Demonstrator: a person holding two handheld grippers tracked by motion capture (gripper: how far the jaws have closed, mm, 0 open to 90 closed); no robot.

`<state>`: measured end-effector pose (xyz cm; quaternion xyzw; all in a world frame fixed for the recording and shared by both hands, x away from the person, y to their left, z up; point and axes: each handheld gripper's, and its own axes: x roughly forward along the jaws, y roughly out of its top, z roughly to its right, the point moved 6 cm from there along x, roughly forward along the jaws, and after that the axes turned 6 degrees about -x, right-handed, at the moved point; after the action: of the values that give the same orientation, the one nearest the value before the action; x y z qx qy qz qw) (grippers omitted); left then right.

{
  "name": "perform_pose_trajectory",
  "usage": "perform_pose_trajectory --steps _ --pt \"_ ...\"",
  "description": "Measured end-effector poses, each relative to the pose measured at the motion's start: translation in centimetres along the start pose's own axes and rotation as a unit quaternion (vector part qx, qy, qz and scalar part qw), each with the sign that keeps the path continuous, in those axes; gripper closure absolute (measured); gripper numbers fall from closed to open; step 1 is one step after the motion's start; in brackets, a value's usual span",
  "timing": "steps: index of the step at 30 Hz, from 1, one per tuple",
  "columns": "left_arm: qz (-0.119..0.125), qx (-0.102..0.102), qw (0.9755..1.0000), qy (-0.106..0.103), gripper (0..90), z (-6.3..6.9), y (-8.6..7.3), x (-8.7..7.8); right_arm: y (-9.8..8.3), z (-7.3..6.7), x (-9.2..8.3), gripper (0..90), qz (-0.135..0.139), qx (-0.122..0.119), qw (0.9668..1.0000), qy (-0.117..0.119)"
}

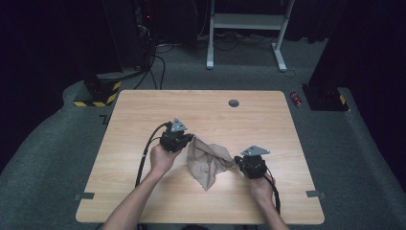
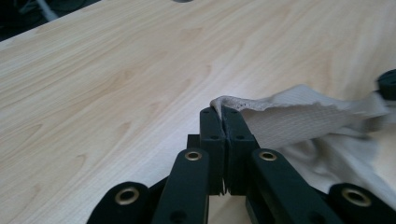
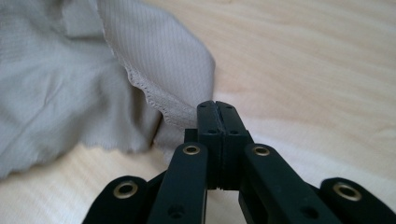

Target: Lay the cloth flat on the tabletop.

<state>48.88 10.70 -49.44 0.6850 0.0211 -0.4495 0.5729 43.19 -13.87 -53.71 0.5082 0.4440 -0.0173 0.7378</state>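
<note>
Both tongs, left (image 1: 190, 139) and right (image 1: 238, 162), clamp opposite edges of a cloth (image 1: 208, 160) sagging between them above the desk (image 1: 143, 110).

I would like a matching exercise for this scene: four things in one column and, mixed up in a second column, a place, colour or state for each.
Things:
1. left gripper
2. cloth
3. table
4. red can

Descriptions:
A. light wood, with a round hole near the far edge
B. lying on the grey floor beside the table
C. beige, held between both grippers
D. black, shut on a cloth edge

Pairs: 1-D, 2-C, 3-A, 4-B
</note>
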Motion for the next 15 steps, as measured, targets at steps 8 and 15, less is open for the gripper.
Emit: perform_pose_trajectory --steps 8,15 --pt "-0.048 -0.041 0.9979 0.015 78.0 -1.7 -2.7 1.5 0.7 0.5 1.4 76.7 -0.014 0.012 0.9998 0.005" --pt "-0.005 -0.013 0.9998 0.013 57.1 0.8 -3.1 -2.4 -0.6 0.1 0.0 63.5 -0.001 0.032 0.9994 0.015"
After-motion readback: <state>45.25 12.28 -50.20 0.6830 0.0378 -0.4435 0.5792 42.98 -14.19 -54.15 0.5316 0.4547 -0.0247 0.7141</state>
